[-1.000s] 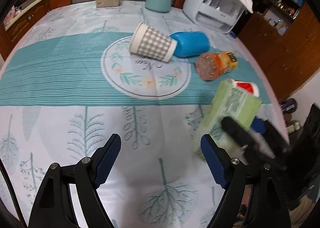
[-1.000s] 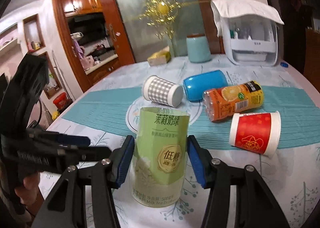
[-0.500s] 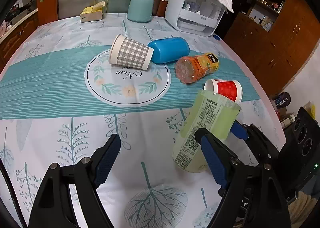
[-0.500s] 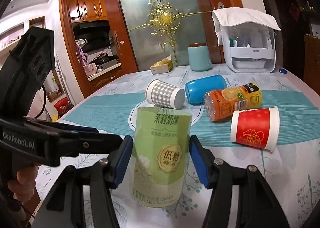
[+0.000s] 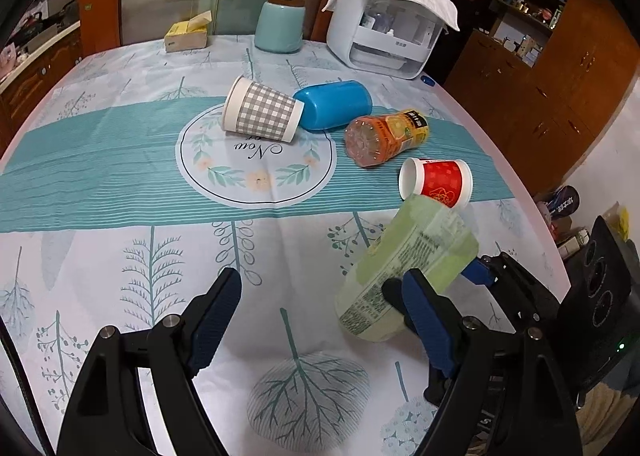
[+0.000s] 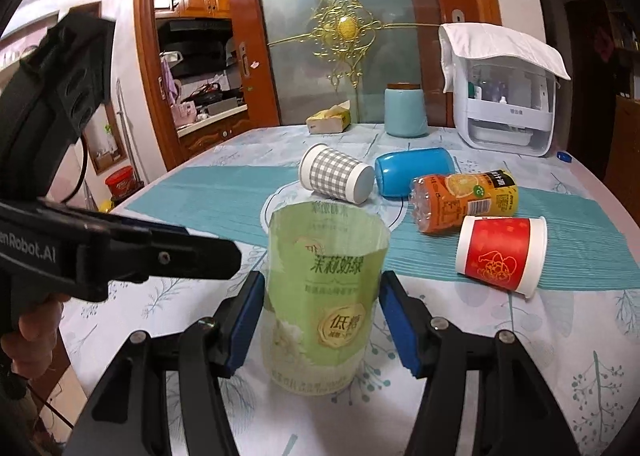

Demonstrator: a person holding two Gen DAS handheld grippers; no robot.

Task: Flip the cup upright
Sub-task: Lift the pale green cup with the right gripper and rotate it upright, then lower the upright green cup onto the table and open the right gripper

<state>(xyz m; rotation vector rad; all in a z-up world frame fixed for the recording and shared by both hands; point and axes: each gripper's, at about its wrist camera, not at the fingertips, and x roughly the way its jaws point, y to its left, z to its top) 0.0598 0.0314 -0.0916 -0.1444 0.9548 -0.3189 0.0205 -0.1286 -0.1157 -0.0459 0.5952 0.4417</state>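
A green milk-tea cup point(image 6: 324, 296) stands upright on the tablecloth between the blue pads of my right gripper point(image 6: 320, 320), which is shut on it. In the left wrist view the same cup point(image 5: 408, 268) shows at the right, with the right gripper's fingers point(image 5: 476, 272) around it. My left gripper point(image 5: 320, 312) is open and empty, low over the table to the left of the cup. Its black body point(image 6: 120, 248) crosses the left of the right wrist view.
Lying on their sides further back: a grey checked cup point(image 5: 262, 112), a blue cup point(image 5: 334, 104), an orange juice bottle point(image 5: 384, 134) and a red cup point(image 5: 438, 184). A teal jar point(image 5: 278, 26), a tissue box point(image 5: 188, 34) and a white appliance point(image 5: 390, 20) stand at the far edge.
The green cup in my right gripper has stayed upright at the table's near right. The left gripper has pulled back and swung its view, staying open.
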